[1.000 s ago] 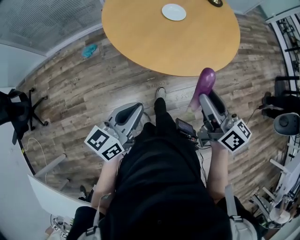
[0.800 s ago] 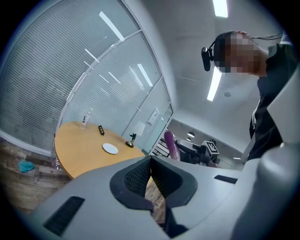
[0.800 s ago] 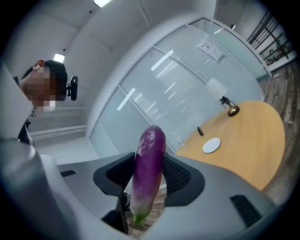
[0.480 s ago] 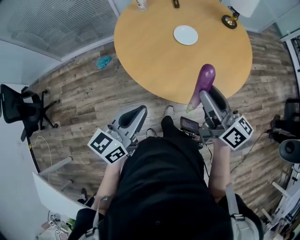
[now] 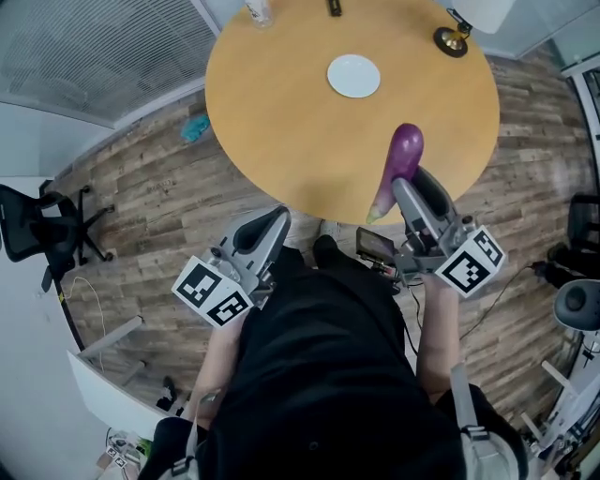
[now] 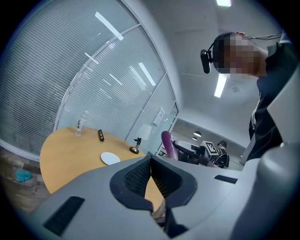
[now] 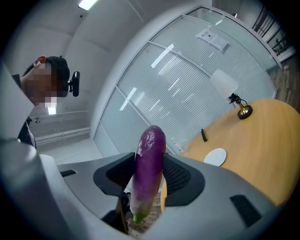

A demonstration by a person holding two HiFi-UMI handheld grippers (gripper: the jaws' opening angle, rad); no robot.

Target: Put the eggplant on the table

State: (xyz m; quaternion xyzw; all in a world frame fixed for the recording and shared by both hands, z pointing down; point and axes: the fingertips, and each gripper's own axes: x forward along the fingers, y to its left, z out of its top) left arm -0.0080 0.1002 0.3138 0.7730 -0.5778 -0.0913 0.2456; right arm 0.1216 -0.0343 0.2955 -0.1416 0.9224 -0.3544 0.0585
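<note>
A purple eggplant (image 5: 403, 155) with a pale green stem end stands upright between the jaws of my right gripper (image 5: 405, 190), which is shut on it. It hangs over the near edge of the round wooden table (image 5: 281, 112). In the right gripper view the eggplant (image 7: 150, 154) fills the gap between the black pads, with the table (image 7: 267, 154) to the right. My left gripper (image 5: 275, 220) is lower left, off the table's edge, holding nothing. In the left gripper view, that gripper (image 6: 151, 161) has its pads meeting at the tips.
A white plate (image 5: 353, 75) lies mid-table. A clear bottle (image 5: 258, 11), a small black object (image 5: 335, 7) and a brass lamp base (image 5: 452, 41) stand along the far rim. A black office chair (image 5: 37, 234) is at the left and a teal scrap (image 5: 195, 128) lies on the floor.
Both grippers and the person have moved toward the table. The eggplant was over the floor short of the rim and now hangs over the table's near edge.
</note>
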